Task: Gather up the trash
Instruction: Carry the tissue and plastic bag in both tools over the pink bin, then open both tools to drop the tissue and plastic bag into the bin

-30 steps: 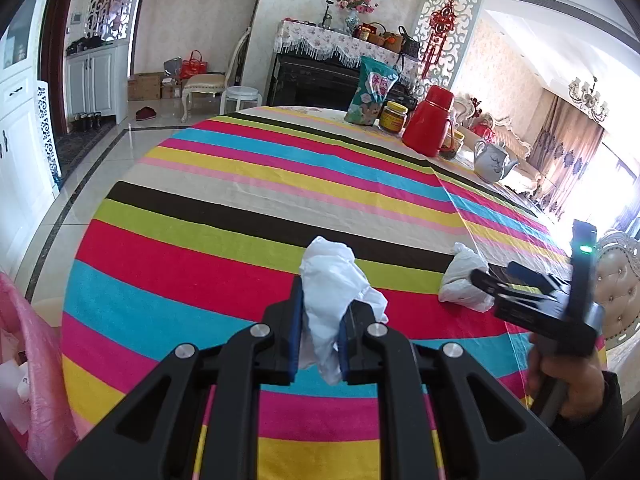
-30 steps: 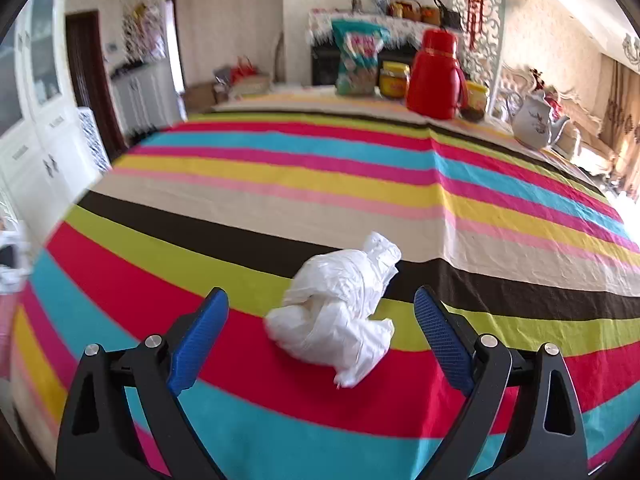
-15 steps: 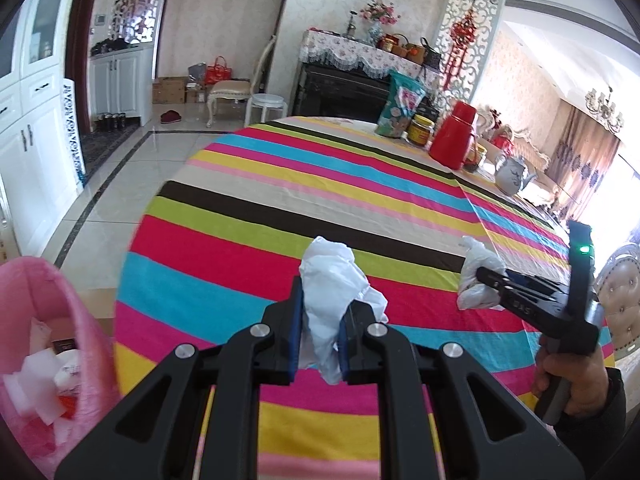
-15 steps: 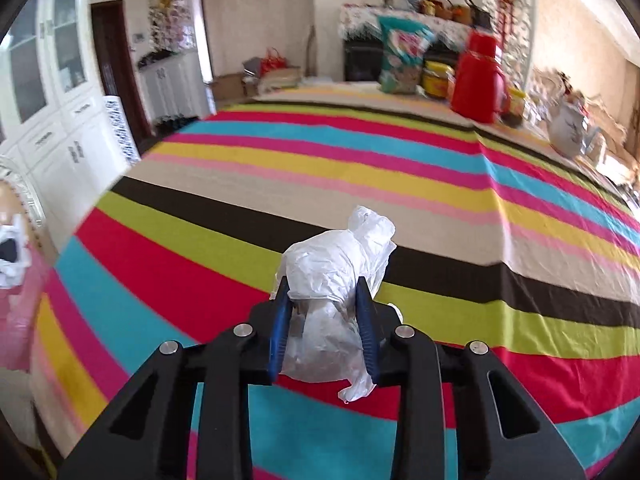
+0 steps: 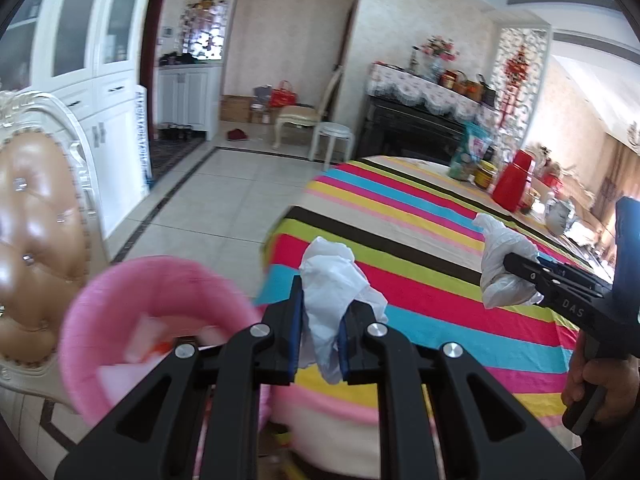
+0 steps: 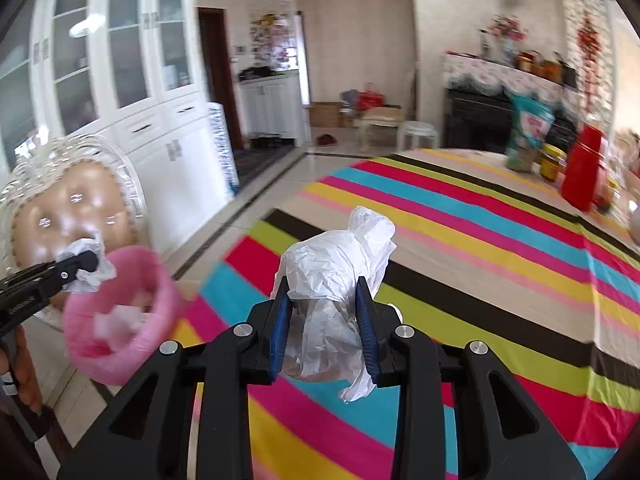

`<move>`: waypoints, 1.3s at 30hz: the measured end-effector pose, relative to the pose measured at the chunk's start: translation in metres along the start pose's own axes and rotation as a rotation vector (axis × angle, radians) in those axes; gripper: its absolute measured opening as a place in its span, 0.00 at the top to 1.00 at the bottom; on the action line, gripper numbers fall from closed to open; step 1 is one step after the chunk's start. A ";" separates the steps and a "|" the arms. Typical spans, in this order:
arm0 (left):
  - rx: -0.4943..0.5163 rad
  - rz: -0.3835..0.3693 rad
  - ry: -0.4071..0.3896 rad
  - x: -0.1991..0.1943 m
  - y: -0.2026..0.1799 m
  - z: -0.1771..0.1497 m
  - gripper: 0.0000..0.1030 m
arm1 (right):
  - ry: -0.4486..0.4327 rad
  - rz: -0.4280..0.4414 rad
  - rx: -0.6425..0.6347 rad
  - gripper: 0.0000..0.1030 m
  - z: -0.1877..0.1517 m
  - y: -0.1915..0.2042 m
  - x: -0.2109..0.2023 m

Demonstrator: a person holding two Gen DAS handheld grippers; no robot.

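Currently the table (image 6: 460, 240) lies right of the pink bin (image 5: 160, 320). Both grippers carry trash toward the bin for dropping: the right gripper (image 6: 323, 324) clamps a plastic wad (image 6: 340, 272); the left gripper (image 5: 319, 334) clamps a tissue (image 5: 332, 288). Only the right view shows the tissue nearing the bin's rim.

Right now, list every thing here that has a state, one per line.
left gripper: shut on crumpled tissue
right gripper: shut on white plastic wad
pink bin: open-topped, trash already inside
red flask: upright on the striped table
yellow-lidded jar: upright, lid on
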State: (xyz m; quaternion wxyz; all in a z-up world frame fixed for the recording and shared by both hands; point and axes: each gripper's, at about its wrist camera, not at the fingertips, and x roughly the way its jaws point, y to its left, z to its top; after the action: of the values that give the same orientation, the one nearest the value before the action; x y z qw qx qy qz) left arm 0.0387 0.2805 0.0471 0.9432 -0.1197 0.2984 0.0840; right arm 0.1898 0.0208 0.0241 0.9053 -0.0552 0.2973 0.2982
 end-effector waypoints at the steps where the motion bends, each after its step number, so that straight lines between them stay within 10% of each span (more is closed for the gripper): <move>1: -0.009 0.019 -0.004 -0.006 0.011 0.000 0.86 | -0.001 0.012 -0.010 0.69 0.003 0.009 0.002; 25: -0.214 0.144 -0.010 -0.045 0.157 0.005 0.84 | 0.081 0.283 -0.261 0.69 0.026 0.222 0.072; 27: -0.221 0.141 -0.009 -0.043 0.161 0.007 0.73 | 0.084 0.290 -0.270 0.67 0.026 0.229 0.080; 39: -0.253 0.154 -0.001 -0.048 0.171 -0.003 0.39 | 0.061 0.278 -0.251 0.25 0.020 0.220 0.087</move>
State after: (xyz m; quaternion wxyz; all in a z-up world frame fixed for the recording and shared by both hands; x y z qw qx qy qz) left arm -0.0406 0.4388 0.0426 0.9116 -0.2142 0.2932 0.1928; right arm 0.1297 0.2499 0.0075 0.8319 -0.1350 0.2898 0.4536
